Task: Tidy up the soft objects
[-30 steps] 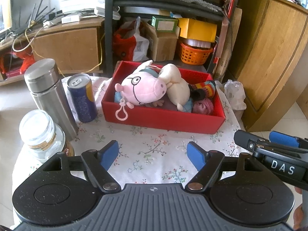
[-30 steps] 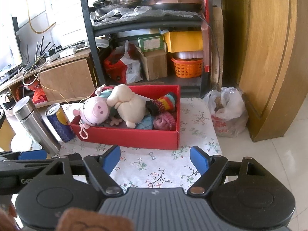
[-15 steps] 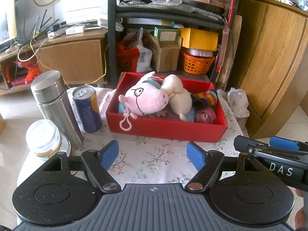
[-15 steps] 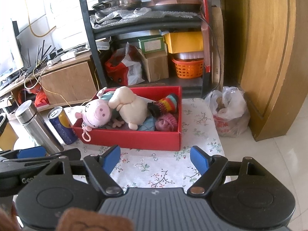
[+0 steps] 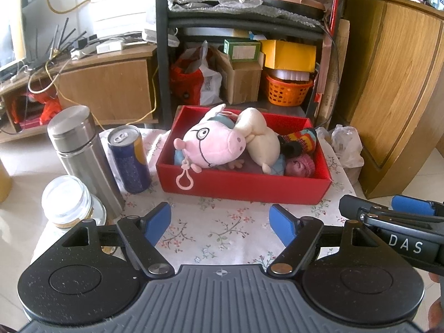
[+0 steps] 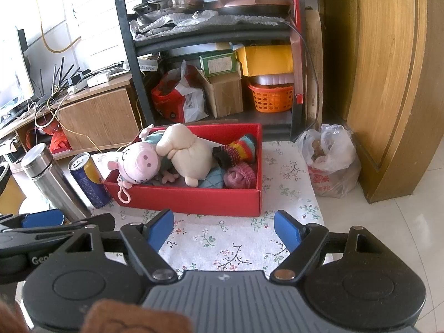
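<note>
1. I see a cluttered room and a floral table [image 5: 222, 238].
2. The red box [image 5: 244, 186] holds the toys; the pig [image 5: 211, 145] lies by the near-left wall.
3. Left gripper [image 5: 220, 223] and right gripper [image 6: 223, 229] are spread, empty.
4. Reaching left, I risk toppling the can [image 5: 129, 161].

Blue plush [image 5: 277, 163] mostly buried under cream plush [image 5: 262, 141], glass jar [image 5: 69, 202] partly hidden

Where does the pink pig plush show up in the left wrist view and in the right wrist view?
Left wrist view: pink pig plush lies just left of centre, at the left end of the red box.
Right wrist view: pink pig plush lies left of centre, at the same end of the box.
Shared landmark: the blue drink can, standing just left of the box.
</note>
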Demonstrator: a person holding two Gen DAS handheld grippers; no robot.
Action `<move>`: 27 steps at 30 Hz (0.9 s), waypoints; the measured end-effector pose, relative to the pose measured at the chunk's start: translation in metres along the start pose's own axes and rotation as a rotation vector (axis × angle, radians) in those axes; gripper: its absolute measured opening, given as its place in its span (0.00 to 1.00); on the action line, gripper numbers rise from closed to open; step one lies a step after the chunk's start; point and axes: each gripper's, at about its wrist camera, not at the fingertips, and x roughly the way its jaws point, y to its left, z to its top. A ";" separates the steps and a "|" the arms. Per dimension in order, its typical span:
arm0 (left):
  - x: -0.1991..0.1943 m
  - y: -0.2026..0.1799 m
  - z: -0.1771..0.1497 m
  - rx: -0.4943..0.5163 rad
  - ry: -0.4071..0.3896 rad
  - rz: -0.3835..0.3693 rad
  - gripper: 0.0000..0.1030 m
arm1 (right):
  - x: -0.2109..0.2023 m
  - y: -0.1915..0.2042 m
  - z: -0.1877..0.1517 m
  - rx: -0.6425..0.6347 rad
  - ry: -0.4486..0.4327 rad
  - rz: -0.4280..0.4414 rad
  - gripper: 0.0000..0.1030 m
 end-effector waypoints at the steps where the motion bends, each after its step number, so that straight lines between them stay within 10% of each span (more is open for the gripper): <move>1: 0.000 0.000 0.000 0.001 0.000 -0.001 0.74 | 0.000 0.000 0.000 -0.001 -0.001 0.000 0.50; 27: -0.002 -0.001 0.000 0.007 -0.006 0.004 0.75 | 0.000 -0.001 0.000 -0.002 -0.005 -0.001 0.50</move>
